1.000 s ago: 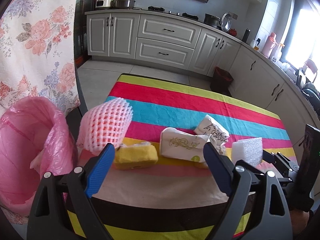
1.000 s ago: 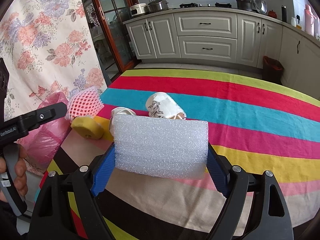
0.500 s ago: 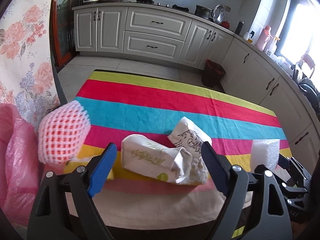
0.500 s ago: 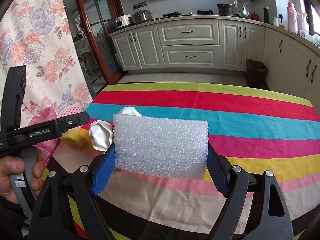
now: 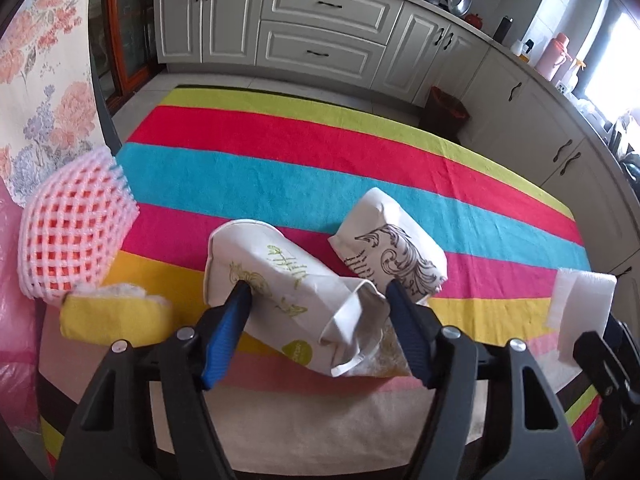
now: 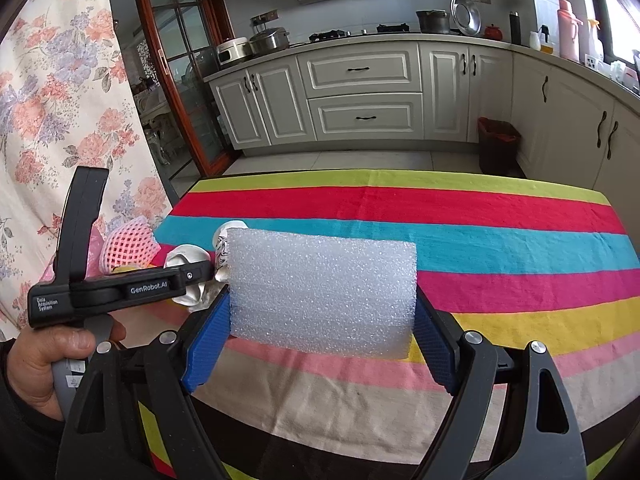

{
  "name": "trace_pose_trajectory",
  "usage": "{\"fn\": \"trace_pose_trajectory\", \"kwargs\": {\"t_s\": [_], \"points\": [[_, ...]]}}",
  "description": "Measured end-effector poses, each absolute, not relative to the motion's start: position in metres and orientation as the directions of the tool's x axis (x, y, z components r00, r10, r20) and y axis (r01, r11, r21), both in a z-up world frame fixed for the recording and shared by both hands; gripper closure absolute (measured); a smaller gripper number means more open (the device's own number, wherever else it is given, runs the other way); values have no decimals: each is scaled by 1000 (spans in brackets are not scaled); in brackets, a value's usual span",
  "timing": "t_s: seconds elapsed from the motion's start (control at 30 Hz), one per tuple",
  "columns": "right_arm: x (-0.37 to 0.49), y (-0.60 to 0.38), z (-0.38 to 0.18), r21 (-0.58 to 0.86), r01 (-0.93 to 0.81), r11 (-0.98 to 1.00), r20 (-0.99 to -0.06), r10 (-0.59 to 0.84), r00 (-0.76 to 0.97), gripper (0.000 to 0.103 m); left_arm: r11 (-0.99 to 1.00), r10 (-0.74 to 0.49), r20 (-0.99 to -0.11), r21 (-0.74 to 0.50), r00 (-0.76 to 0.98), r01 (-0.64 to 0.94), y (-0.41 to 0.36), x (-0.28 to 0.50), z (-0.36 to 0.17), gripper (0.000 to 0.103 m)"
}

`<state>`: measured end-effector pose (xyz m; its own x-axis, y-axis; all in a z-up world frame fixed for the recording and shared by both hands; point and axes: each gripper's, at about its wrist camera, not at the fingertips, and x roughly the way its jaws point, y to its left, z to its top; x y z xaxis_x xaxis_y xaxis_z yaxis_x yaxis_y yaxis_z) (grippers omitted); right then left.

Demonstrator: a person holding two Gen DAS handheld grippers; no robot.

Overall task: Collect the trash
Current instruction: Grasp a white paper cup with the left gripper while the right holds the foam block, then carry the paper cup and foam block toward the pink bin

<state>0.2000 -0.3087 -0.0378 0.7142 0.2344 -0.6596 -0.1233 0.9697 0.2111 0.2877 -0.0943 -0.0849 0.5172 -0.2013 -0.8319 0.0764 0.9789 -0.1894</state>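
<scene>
The left gripper (image 5: 316,300) is closing around the green-print bag (image 5: 280,280); its pads flank the bag, and whether they press it yet is hard to tell. The right gripper (image 6: 322,320) pinches the foam block (image 6: 322,290) above the striped cloth (image 6: 500,248).

Nothing shown looks binned yet. Still on the cloth: the black-print bag (image 5: 396,256) at the green one's 2 o'clock, the sponge (image 5: 116,316) at 9, and the pink net (image 5: 72,236) at 10. The pink bin liner (image 5: 16,320) is cut off at the left edge, its inside unseen.
</scene>
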Motion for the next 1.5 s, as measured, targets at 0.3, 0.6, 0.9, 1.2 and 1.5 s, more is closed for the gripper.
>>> {"fn": "trace_pose_trajectory", "kwargs": {"t_s": [0.3,0.6,0.9,1.2,1.5], "points": [[197,-309,-37,214,-126,969,-660,238,712,24,975,-220,-831,-201,511,94,-84,260,-78,60],[191,-298,-36,213,-146,966,-660,253,708,24,965,-259,-804,-241,535,104,-59,225,-68,63],[187,-289,-25,198,-158,967,-651,251,717,24,950,-309,-740,-270,598,156,-47,190,-27,63],[183,-271,-9,179,-189,966,-634,260,729,24,960,-265,-685,-255,679,118,-5,160,13,63],[184,-236,8,156,-248,956,-619,291,729,24,968,-192,-649,-249,736,33,51,137,34,63]]}}
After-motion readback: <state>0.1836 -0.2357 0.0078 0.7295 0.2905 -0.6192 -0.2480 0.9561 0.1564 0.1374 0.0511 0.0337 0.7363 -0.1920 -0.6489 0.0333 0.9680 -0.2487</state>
